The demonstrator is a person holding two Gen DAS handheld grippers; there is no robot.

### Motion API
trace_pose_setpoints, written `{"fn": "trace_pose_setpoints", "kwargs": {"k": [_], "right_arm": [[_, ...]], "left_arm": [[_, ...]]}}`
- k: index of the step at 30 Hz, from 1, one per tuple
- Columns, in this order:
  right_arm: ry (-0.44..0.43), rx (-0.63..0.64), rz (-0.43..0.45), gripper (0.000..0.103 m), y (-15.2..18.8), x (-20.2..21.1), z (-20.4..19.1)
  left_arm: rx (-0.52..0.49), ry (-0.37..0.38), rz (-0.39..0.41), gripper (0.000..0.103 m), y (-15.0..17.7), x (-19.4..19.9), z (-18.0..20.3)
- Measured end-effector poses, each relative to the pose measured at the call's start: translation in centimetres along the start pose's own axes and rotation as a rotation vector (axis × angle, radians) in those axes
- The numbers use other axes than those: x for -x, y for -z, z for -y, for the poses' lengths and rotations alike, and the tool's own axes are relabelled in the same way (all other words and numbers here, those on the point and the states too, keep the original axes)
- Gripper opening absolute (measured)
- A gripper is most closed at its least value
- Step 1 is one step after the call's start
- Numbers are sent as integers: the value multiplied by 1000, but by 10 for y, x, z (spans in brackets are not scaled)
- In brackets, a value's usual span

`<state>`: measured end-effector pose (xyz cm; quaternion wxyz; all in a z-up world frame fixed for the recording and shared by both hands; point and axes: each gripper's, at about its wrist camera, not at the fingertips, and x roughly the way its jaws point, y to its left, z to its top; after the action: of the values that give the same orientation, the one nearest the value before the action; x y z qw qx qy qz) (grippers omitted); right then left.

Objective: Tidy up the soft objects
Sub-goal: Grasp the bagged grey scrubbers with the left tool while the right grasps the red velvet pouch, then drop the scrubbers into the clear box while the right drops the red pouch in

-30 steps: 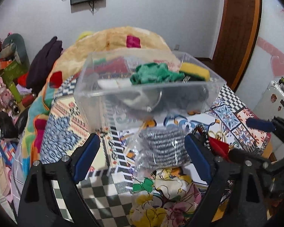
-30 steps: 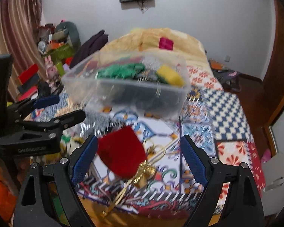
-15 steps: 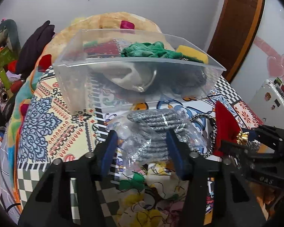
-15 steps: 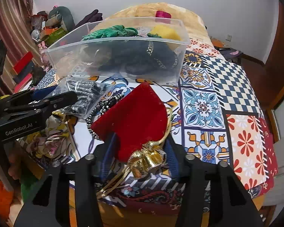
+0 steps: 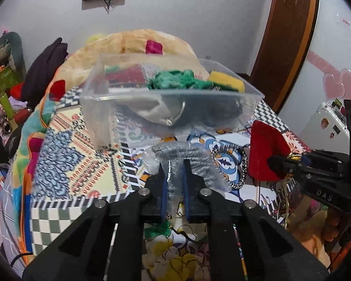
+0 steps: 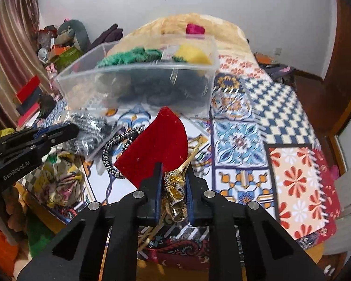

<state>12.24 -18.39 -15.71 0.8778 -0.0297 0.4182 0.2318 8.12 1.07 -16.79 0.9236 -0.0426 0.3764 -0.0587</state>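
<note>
The left gripper (image 5: 174, 164) points forward over the patterned bedspread (image 5: 65, 164), its 2 jaws pinched on the clear plastic bag of grey yarn (image 5: 189, 161), which lies just in front of the clear plastic bin (image 5: 93, 107). The right gripper (image 6: 173, 171) points the same way beside it, jaws clamped on the gold-trimmed neck of a red velvet pouch (image 6: 156, 145); the pouch body stands up ahead of the fingertips, below the bin's near wall.

The left wrist view shows the right gripper side-on at its right edge, with the red pouch held upright, and a black-and-white braided cord (image 5: 241, 171) looped on the bedspread between bag and pouch. It also shows a grey cloth pressed against the bin's front wall, with green fabric (image 5: 175, 82) and a yellow sponge (image 5: 227, 83) on top.

The right wrist view shows the left gripper from the side at its left edge, closed on the bag, and a floral cloth (image 6: 58, 178) bunched on the bed's near edge beneath it. Whether bag or pouch is off the bedspread, I cannot tell.
</note>
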Motion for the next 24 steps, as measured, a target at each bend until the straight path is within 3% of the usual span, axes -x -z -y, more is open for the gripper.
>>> {"fn": "trace_pose_setpoints", "kwargs": {"k": [15, 24], "right_arm": [[14, -14, 253, 15, -63, 60, 0], [9, -28, 349, 15, -110, 58, -8]], "left_arm": [[13, -14, 209, 8, -46, 62, -2], [-1, -63, 300, 8, -90, 60, -2]]}}
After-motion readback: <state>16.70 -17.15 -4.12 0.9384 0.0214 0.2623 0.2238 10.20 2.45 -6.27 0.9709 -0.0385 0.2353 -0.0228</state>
